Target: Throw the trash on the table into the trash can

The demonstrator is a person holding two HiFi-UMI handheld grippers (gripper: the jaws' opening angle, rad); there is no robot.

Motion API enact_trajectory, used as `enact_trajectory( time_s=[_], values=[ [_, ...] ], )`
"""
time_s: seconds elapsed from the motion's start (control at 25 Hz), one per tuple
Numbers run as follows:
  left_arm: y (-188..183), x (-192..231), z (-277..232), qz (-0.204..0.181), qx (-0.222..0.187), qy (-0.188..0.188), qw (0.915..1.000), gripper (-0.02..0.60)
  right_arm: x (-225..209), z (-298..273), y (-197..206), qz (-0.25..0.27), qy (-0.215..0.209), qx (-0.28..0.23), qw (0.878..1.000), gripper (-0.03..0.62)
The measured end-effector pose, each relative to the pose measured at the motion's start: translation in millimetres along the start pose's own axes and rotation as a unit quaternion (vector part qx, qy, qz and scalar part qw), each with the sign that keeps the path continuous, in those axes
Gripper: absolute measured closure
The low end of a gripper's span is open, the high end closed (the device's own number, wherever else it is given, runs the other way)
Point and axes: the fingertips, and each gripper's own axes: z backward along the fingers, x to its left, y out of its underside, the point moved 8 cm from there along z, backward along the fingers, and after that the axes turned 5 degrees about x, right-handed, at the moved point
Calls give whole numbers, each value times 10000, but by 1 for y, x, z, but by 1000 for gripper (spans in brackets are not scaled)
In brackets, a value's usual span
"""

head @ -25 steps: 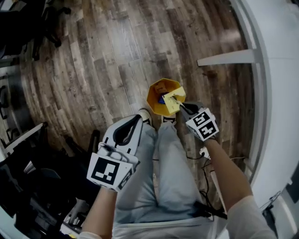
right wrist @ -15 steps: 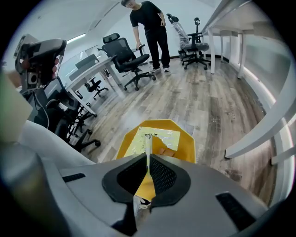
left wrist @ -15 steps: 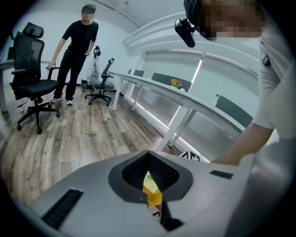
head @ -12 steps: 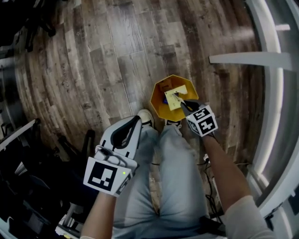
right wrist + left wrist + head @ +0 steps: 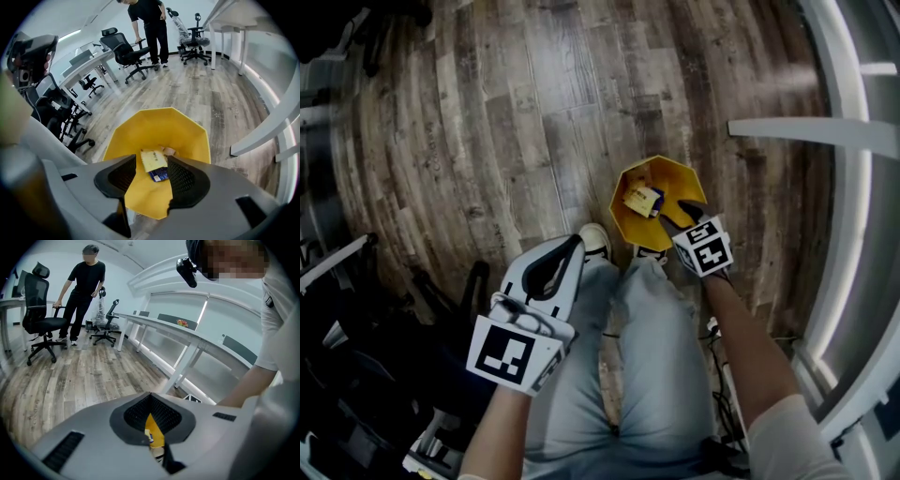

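A yellow octagonal trash can (image 5: 661, 176) stands on the wood floor just in front of the person's feet. A pale yellow paper (image 5: 641, 199) lies inside it, with a blue wrapper (image 5: 159, 175) beside it. My right gripper (image 5: 678, 215) hangs over the can's near rim. In the right gripper view its jaws (image 5: 152, 176) are opening, with nothing between the pads; the paper (image 5: 153, 160) shows below them on the can's (image 5: 159, 126) floor. My left gripper (image 5: 572, 247) is held above the person's left thigh, shut and empty. Through its jaws (image 5: 152, 423) only a thin slit shows.
White desk legs (image 5: 787, 127) and a long white desk edge (image 5: 848, 234) run along the right. A shoe (image 5: 594, 238) touches the floor beside the can. Cables (image 5: 712, 337) lie by the right leg. A person in black (image 5: 151, 21) and office chairs (image 5: 126, 51) stand further off.
The paper, which the right gripper held over the can, has dropped into it. The right jaws have come apart. The left gripper has stayed where it was.
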Motion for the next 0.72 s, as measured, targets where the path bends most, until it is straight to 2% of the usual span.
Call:
enact_trajectory(
  time_s=[0.4,0.72],
  values=[
    [-8,-11,14,-71,-43,77,9999,581,0,29,-12,-29,97,-116,9999,382],
    [-64,-43,45,-128,-178,117,9997,581,0,107,-28,-257,24,-333,9991,384]
  ],
)
